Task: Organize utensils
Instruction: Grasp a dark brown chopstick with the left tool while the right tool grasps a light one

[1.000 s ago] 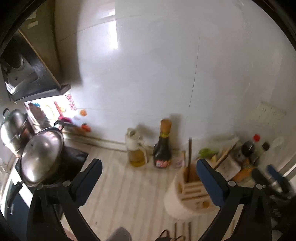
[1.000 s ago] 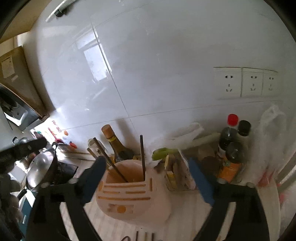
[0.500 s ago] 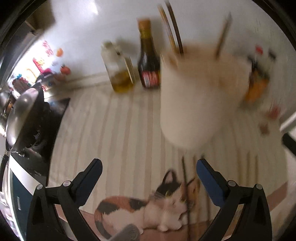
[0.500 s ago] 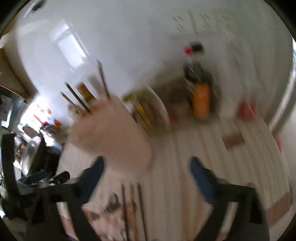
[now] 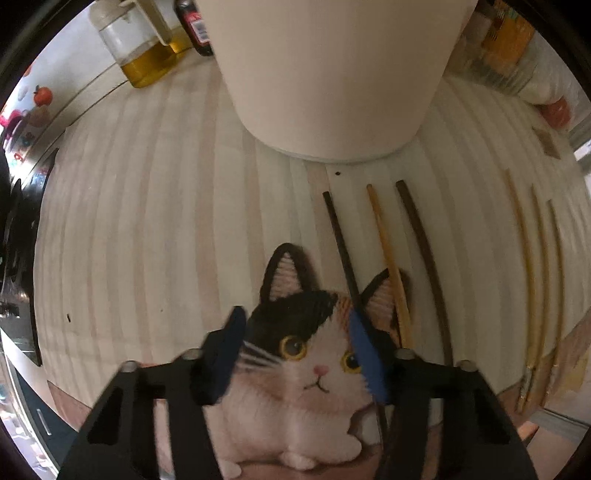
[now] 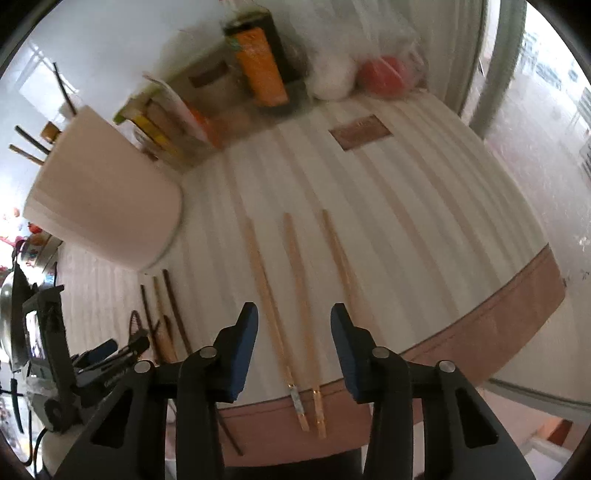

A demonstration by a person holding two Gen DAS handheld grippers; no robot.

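Observation:
A cream utensil holder stands on the striped mat, also in the right wrist view with several chopsticks in it. Three chopsticks lie in front of it: a dark one, a light one, a dark one. Three light chopsticks lie further right, seen at the edge of the left wrist view. My left gripper is open low over the mat's cat picture, its right finger at the dark chopstick. My right gripper is open above the light chopsticks.
An oil jug and a dark bottle stand behind the holder. Boxes, an orange bottle and a bag with a red thing line the wall. The counter's front edge is near. A stove lies to the left.
Both grippers have tilted down from the wall and dropped close to the mat. Their jaws have narrowed but stay open. The chopsticks on the mat have come into view.

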